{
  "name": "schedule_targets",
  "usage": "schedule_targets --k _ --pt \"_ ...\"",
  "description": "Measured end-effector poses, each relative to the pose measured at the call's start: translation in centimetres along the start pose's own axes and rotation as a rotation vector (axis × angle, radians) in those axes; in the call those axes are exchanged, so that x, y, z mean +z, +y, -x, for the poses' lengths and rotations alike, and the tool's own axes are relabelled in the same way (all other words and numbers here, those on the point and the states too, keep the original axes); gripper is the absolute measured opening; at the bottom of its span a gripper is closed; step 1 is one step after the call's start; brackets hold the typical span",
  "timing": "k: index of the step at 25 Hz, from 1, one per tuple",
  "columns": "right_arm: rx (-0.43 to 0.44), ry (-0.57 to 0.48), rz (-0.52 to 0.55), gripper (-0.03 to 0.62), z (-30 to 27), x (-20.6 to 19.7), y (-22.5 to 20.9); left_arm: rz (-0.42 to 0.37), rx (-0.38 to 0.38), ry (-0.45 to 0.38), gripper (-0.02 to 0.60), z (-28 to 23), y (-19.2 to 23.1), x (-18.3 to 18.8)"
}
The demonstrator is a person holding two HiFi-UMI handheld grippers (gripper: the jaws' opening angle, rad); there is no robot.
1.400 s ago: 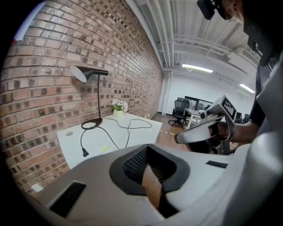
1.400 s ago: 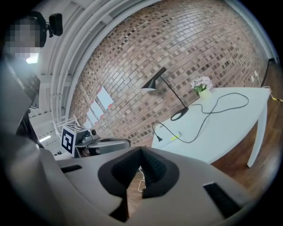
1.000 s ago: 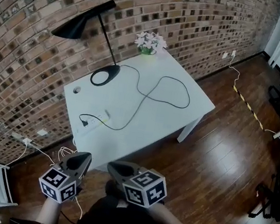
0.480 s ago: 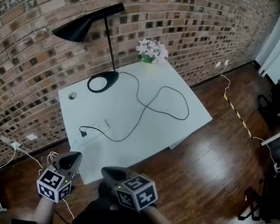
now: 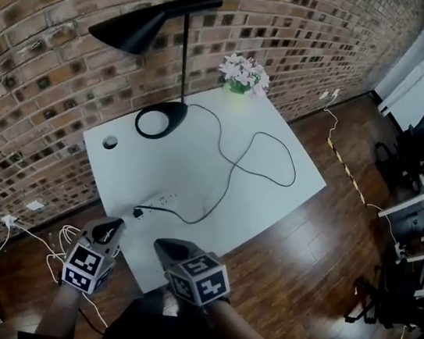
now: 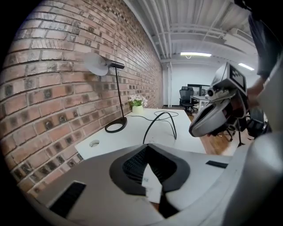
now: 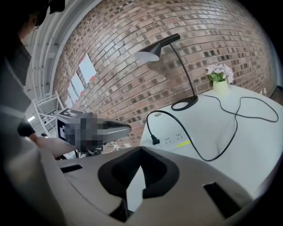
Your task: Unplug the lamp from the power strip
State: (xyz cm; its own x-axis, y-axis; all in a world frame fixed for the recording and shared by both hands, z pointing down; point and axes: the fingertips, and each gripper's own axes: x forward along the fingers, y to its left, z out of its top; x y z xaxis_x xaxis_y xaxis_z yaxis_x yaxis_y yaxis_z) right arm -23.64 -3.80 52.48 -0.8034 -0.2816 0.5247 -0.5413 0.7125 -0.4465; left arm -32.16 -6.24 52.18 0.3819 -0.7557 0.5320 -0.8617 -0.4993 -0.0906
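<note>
- Light was even and fairly bright. The ceiling strips far ahead of the left gripper were blown out white.
- The table ahead of both tools looked pale and washed, its shadows soft.
- The floor ahead and right of the right gripper carried a soft sheen.
- Fisheye bent the wall hard, and both gripper views went black at the corners.
- Each gripper's own body, nearest the lens, was out of focus.

Head view looks steeply down; both gripper views share the lamp and table.
</note>
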Motion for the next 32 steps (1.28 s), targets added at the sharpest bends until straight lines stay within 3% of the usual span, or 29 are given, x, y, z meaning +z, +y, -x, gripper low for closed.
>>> schedule_targets --k 4,7,10,21,23,27,32 --pt "-0.037 0.030 0.010 -0.011 -2.4 -0.1 -0.3 -0.065 -0.045 -0.035 -0.006 -1.7 1.3 -0.4" --pt "-0.075 0.058 0.017 -0.011 -4.1 -0.6 -1.3 -0.077 -0.089 -0.017 0.039 -3.1 1.5 -1.5" --pt "-0.101 0.077 0.006 -0.011 -5.1 -1.0 -1.9 -0.106 -0.147 0.013 0.133 -4.4 0.6 -2.5" --pt "-0.130 0.123 0.065 -0.011 -8.6 -1.1 -4.6 -0.159 -0.187 0.058 0.132 -8.0 0.1 -3.6" --pt "-0.134 0.121 0.071 -0.011 -9.2 -0.7 -5.3 -0.163 -0.188 0.071 0.104 -8.5 0.1 -3.7" --pt "-0.114 0.140 0.085 -0.011 -10.3 -0.6 -6.1 -0.140 -0.208 0.095 0.066 -9.1 -0.2 -4.0" --pt "-0.105 0.159 0.100 -0.011 -11.5 -0.5 -6.7 -0.084 -0.243 0.098 0.061 -9.4 -0.2 -3.9"
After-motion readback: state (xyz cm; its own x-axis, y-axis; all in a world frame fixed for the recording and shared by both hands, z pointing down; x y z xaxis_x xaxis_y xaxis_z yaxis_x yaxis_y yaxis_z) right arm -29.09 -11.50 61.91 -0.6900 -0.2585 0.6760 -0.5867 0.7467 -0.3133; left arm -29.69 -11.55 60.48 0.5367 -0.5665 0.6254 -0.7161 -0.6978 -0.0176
